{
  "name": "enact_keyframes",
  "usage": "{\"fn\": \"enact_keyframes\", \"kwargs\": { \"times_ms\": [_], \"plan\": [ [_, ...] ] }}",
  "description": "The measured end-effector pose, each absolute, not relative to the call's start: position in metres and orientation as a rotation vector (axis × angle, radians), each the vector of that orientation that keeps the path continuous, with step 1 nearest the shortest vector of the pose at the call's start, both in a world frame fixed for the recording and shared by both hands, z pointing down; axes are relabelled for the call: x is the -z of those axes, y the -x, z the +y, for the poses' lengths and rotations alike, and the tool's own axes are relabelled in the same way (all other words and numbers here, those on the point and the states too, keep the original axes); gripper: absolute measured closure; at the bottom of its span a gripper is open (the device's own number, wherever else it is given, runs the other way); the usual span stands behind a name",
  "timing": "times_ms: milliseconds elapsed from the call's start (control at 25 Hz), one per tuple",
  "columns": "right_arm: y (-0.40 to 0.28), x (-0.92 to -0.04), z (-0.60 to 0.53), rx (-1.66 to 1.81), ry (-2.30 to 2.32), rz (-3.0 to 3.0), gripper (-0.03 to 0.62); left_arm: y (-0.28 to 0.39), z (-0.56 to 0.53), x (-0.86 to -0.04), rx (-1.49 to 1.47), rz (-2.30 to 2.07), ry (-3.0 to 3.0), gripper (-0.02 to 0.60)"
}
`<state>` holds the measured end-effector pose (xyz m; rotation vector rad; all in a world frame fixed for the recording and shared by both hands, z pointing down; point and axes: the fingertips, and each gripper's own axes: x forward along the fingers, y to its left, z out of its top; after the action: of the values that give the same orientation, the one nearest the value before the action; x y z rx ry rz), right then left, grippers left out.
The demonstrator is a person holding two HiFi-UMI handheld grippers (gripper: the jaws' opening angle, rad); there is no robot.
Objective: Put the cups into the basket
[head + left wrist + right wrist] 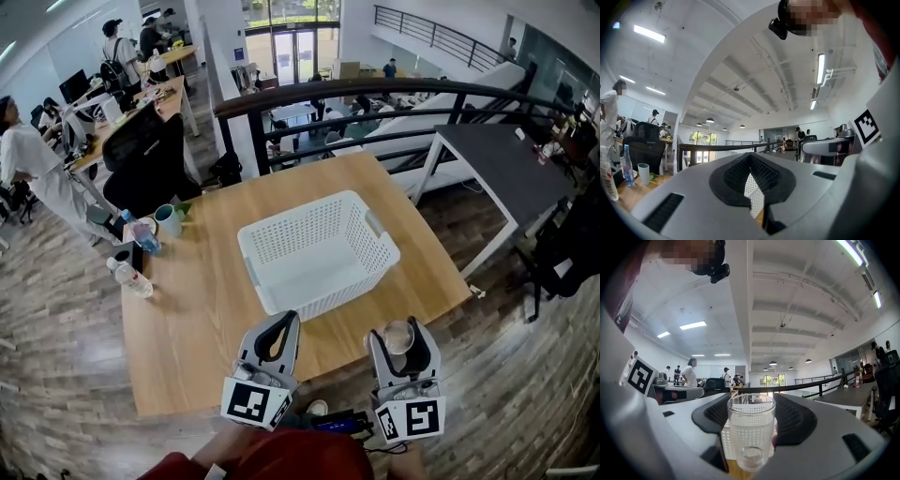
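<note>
My right gripper [401, 330] has its fingers closed around a clear glass cup [751, 432], gripping it on both sides. The cup stands upright between the dark pads, over the near edge of the wooden table [206, 309]. My left gripper [287, 321] is beside it to the left, fingers pressed together with nothing between them. Just beyond both grippers sits a white perforated basket [300, 214], near the middle of the table. At the table's far left are a teal mug [169, 220] and a plastic bottle [129, 277] lying on its side.
</note>
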<state>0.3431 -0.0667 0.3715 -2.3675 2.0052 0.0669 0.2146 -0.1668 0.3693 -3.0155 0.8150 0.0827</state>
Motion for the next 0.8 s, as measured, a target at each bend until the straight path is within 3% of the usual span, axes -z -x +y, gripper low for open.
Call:
{"fn": "enact_keyframes", "kwargs": {
  "times_ms": [800],
  "plan": [
    [-0.336, -0.359, -0.18, -0.08, 2.273, 2.151, 0.309, -0.207, -0.263, -0.368, -0.112, 0.934, 3.013, 0.575]
  ]
}}
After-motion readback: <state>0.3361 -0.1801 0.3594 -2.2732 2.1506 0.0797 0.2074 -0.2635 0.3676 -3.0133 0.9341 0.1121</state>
